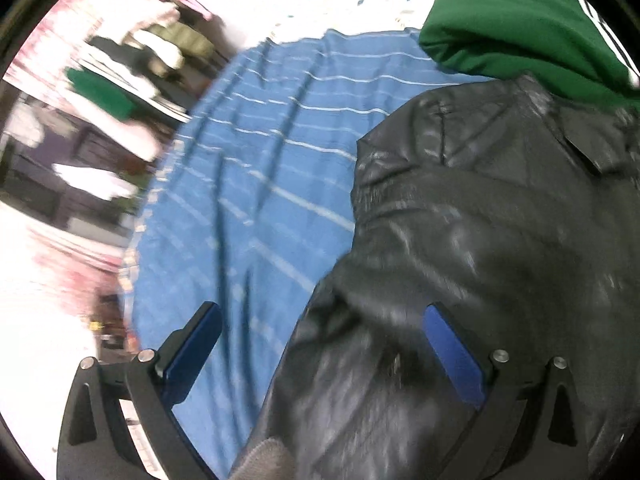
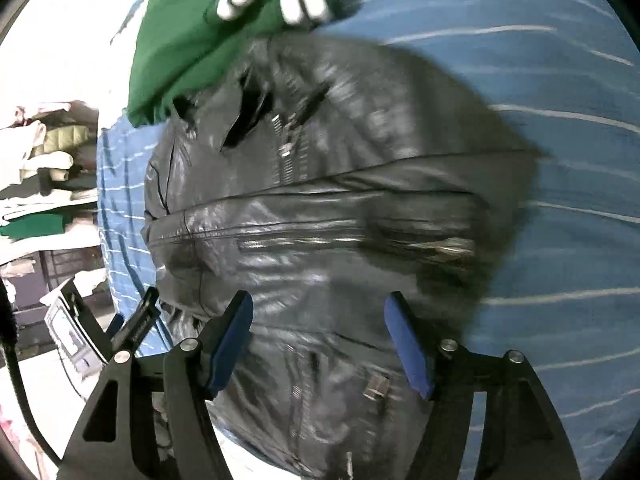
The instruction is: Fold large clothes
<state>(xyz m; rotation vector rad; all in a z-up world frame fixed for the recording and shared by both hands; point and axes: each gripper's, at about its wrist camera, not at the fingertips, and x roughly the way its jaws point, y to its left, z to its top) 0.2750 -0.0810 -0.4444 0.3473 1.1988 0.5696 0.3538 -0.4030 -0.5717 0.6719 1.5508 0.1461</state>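
A black leather jacket (image 1: 480,240) lies on a blue striped sheet (image 1: 256,184); in the right wrist view it (image 2: 320,200) lies spread out with its zippers showing. My left gripper (image 1: 324,320) is open, its right finger over the jacket's sleeve, its left finger over the sheet. My right gripper (image 2: 320,320) is open just above the jacket's lower part, holding nothing. Both views are motion-blurred.
A green garment with white stripes (image 1: 520,28) lies at the jacket's far end, also in the right wrist view (image 2: 200,28). Piles of clothes on shelves (image 1: 132,64) stand beyond the bed's left edge. The blue sheet (image 2: 560,160) extends right of the jacket.
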